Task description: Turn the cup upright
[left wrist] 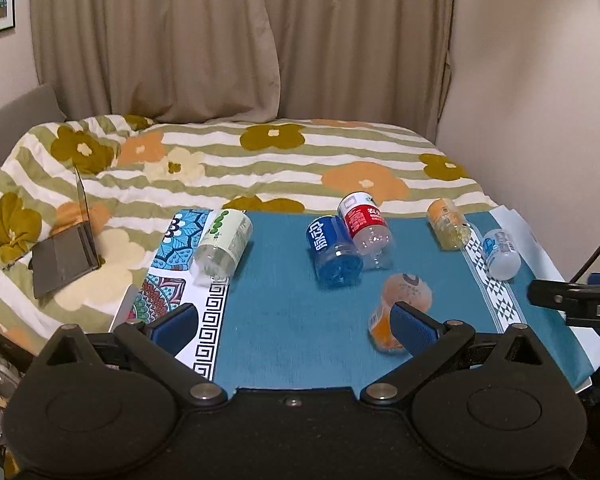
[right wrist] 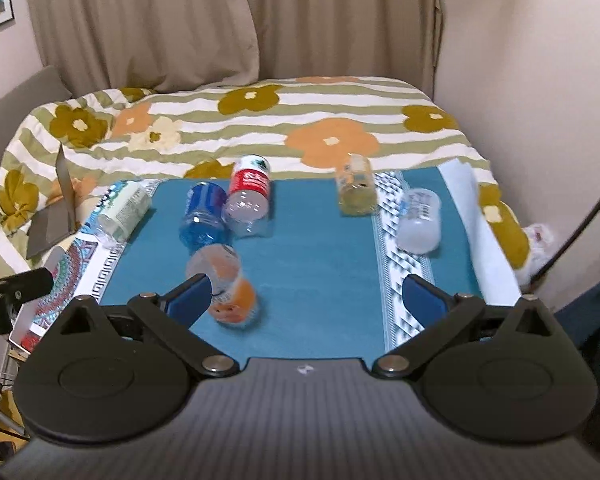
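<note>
Several plastic cups cut from bottles lie on their sides on a blue cloth (left wrist: 292, 320). An orange cup (left wrist: 400, 304) lies nearest, partly behind my left gripper's right finger (left wrist: 414, 330); it also shows in the right wrist view (right wrist: 224, 288) beside the right gripper's left finger (right wrist: 190, 300). Further back lie a blue cup (left wrist: 334, 252), a red cup (left wrist: 364, 224), a green-white cup (left wrist: 222, 242), a yellow cup (left wrist: 448, 224) and a pale blue-print cup (left wrist: 500, 254). My left gripper (left wrist: 296, 324) is open and empty. My right gripper (right wrist: 306, 300) is open and empty.
The cloth lies over patterned mats (left wrist: 172, 264) on a table in front of a bed with a flowered quilt (left wrist: 260, 160). A half-open laptop (left wrist: 68, 256) sits on the bed at left. Curtains (left wrist: 220, 40) hang behind; a wall (left wrist: 540, 80) stands at right.
</note>
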